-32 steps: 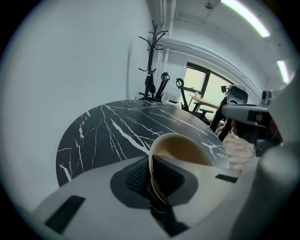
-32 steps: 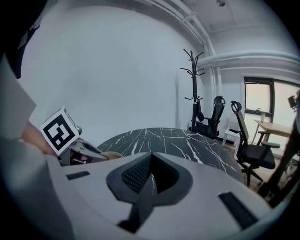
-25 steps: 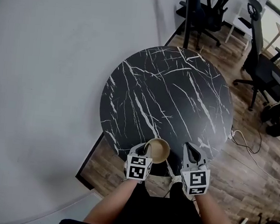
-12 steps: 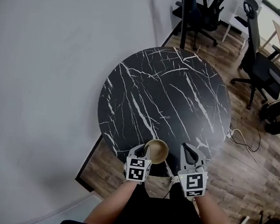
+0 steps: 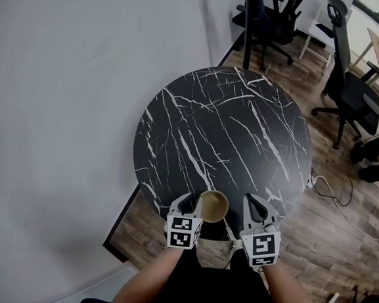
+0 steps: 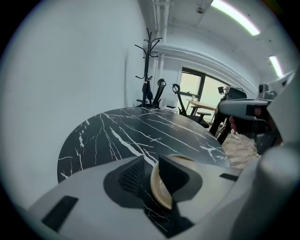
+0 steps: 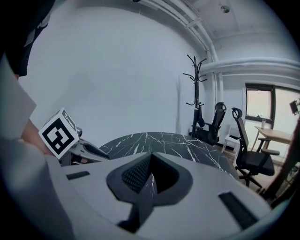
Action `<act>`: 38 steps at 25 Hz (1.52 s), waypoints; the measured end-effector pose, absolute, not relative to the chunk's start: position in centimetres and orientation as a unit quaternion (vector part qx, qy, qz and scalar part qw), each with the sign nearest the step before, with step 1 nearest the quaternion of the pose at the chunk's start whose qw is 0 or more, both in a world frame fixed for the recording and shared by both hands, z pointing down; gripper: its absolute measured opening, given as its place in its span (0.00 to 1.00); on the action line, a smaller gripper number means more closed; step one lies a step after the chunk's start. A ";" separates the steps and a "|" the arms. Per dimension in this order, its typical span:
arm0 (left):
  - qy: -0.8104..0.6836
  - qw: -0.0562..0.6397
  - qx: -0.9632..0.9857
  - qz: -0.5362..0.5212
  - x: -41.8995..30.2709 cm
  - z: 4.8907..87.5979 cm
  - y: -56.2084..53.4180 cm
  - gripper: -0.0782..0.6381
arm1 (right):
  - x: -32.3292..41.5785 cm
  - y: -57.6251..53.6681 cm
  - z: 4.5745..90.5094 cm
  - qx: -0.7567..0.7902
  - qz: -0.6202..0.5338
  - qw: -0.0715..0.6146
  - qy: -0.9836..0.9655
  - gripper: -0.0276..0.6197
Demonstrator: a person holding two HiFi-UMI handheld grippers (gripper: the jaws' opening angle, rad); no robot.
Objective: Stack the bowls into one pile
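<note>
Tan bowl (image 5: pixel 212 205) at lower centre of the head view, on the black marble table (image 5: pixel 224 131), close to the table's near edge. It may be one bowl or several nested; I can't tell which.

Left gripper (image 5: pixel 189 201): jaws have just been opening and now stand apart. The bowl's rim is between them, with one pad inside the bowl and one outside. A gap shows on the outer side, so I read this as a release, not a grip.

Right gripper (image 5: pixel 253 203): jaws closed together with nothing between them, just right of the bowl.

Risks:
- The inner pad could catch the rim as the left gripper comes away, tipping or dragging the bowl.
- The bowl sits near the edge, so a drag toward the bottom of the frame could take it off the table.
- The right gripper is close enough to knock the bowl if it swings left.

Hidden or unclear:
- The bowl's base is behind the jaws in the left gripper view.
- Whether the inner pad touches the wall isn't clear.
- No other bowl shows on the table.
- The right gripper view doesn't show the bowl.
</note>
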State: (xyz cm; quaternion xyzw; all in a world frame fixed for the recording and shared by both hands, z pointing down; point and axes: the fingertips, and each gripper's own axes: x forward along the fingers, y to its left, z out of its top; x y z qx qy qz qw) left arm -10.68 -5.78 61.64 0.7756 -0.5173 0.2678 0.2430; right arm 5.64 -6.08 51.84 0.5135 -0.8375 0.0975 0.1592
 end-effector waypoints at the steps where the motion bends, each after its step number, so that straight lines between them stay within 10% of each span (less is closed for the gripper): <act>1: -0.520 0.240 0.777 0.261 -10.8 61.0 -6.0 0.26 | 5.5 -6.2 51.5 0.513 0.102 0.156 -0.838 0.06; 38: -0.525 0.087 0.844 0.063 -10.8 41.2 -9.3 0.13 | 2.6 -9.0 40.1 0.517 0.036 0.094 -0.850 0.05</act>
